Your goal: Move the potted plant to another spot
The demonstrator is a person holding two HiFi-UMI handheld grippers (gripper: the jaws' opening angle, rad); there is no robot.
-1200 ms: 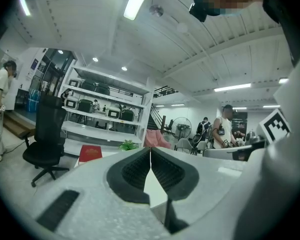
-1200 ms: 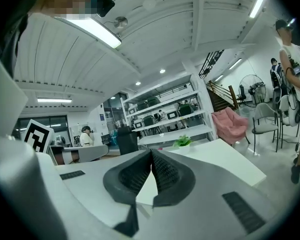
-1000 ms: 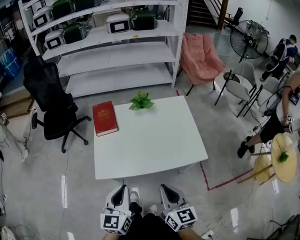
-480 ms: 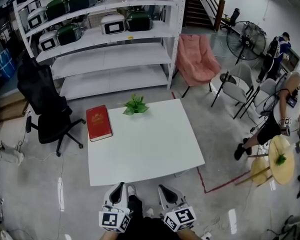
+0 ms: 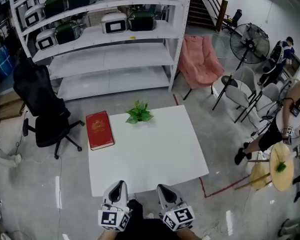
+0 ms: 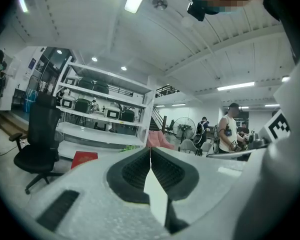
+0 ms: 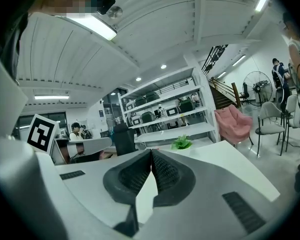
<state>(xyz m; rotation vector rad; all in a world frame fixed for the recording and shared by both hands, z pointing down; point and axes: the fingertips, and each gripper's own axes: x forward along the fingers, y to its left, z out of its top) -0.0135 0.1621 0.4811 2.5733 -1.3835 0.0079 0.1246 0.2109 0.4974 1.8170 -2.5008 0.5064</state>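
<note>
Head view, looking steeply down on a white square table [image 5: 150, 151] that stands on a grey floor. The left gripper [image 5: 119, 186] and the right gripper [image 5: 163, 188] are held side by side just off the table's near edge, both pointing toward its far side and well apart from everything on it. The potted plant [image 5: 139, 113], small and leafy green, stands at the table's far edge, a little left of the middle. A red book [image 5: 99, 129] lies flat at the far left corner, near the plant but not touching it. Left gripper view: the left gripper [image 6: 150, 154] has its jaws brought together, the dark ribbed pads [image 6: 135, 171] meeting along one line with nothing caught between them; the red book [image 6: 84, 159] shows beyond, to the left. Right gripper view: the right gripper [image 7: 151, 156] likewise has its jaws pressed together and empty, and the potted plant [image 7: 181, 143] shows beyond the tips, slightly to the right, at the far edge of the table [image 7: 230, 159]. Surroundings in the head view: white shelving [image 5: 115, 56] beyond the table carrying green and white boxes [image 5: 142, 20], a black office chair [image 5: 40, 104] at far left, a pink armchair [image 5: 200, 59] and a standing fan [image 5: 249, 41] at far right
</note>
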